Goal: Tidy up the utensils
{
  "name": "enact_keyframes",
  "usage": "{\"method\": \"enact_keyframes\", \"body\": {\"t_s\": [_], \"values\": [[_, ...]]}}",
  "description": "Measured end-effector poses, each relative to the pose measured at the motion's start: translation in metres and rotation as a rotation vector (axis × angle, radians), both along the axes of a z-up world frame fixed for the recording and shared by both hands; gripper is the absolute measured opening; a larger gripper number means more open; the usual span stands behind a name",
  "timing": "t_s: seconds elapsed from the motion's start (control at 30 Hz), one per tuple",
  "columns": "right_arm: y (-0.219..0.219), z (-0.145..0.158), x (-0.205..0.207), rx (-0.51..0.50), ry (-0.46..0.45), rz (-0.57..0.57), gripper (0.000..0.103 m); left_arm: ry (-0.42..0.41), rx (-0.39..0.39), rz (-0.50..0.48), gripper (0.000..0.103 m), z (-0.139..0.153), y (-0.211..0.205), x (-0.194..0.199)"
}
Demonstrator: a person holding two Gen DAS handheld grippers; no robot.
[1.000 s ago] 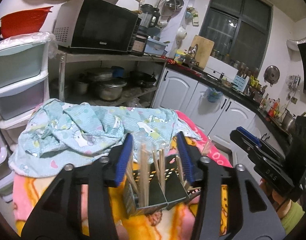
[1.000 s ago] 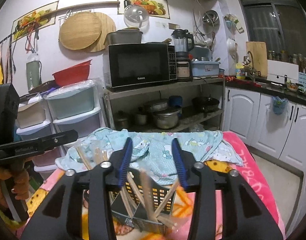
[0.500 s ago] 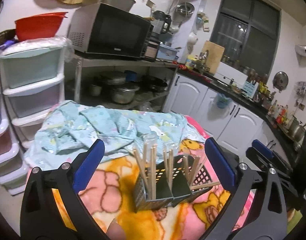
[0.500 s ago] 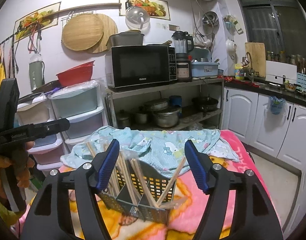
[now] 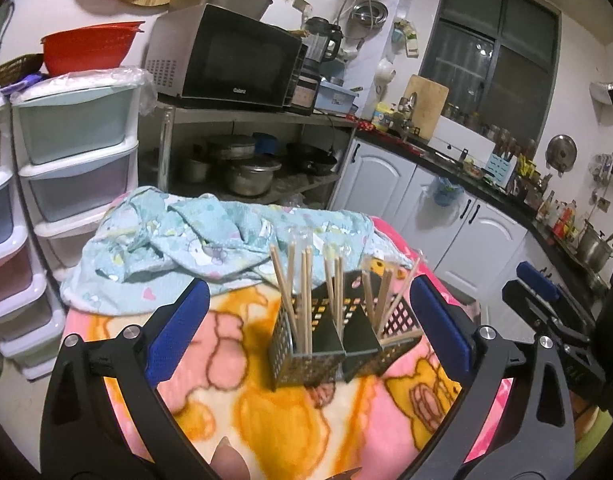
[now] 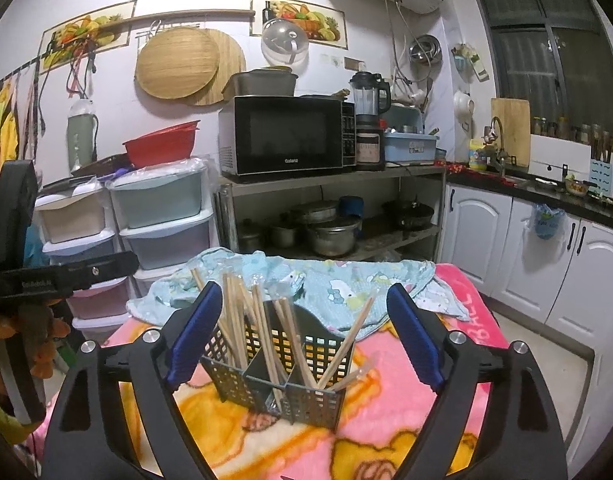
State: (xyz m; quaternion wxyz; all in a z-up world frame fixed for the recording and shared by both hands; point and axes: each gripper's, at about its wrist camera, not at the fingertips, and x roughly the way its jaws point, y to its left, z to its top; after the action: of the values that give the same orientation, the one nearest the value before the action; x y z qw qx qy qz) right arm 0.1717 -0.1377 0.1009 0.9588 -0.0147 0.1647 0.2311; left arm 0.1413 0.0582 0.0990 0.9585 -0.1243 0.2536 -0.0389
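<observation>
A black perforated utensil caddy stands on a pink and orange cartoon blanket. Several wooden chopsticks stick up from its compartments. My left gripper is open wide, its blue pads well clear of the caddy on both sides. My right gripper frames the caddy too; its jaws are opening, with the pads off the caddy. In the left wrist view the right gripper shows at the right edge.
A light blue printed cloth lies crumpled behind the caddy. Beyond stand plastic drawer towers, a metal shelf with a microwave and pots, and white cabinets. A hand holding the left gripper's handle appears at the left.
Both grippers opened from around the caddy and drew back from it. The caddy now stands free on the blanket with the chopsticks in it.
</observation>
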Motion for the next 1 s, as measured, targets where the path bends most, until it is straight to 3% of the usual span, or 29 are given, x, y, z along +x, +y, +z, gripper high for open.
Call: {"method": "enact_keyframes", "body": {"t_s": [0.4,1.0], "values": [[0.002,-0.018,-0.031,-0.045,-0.034,-0.010,0.089,0.053,0.015,0.000,0.092,-0.030,-0.007,-0.021],[0.003,-0.069,-0.054,-0.107,0.040,-0.022,0.095,0.068,0.066,0.026,0.092,-0.075,-0.018,-0.056]]}}
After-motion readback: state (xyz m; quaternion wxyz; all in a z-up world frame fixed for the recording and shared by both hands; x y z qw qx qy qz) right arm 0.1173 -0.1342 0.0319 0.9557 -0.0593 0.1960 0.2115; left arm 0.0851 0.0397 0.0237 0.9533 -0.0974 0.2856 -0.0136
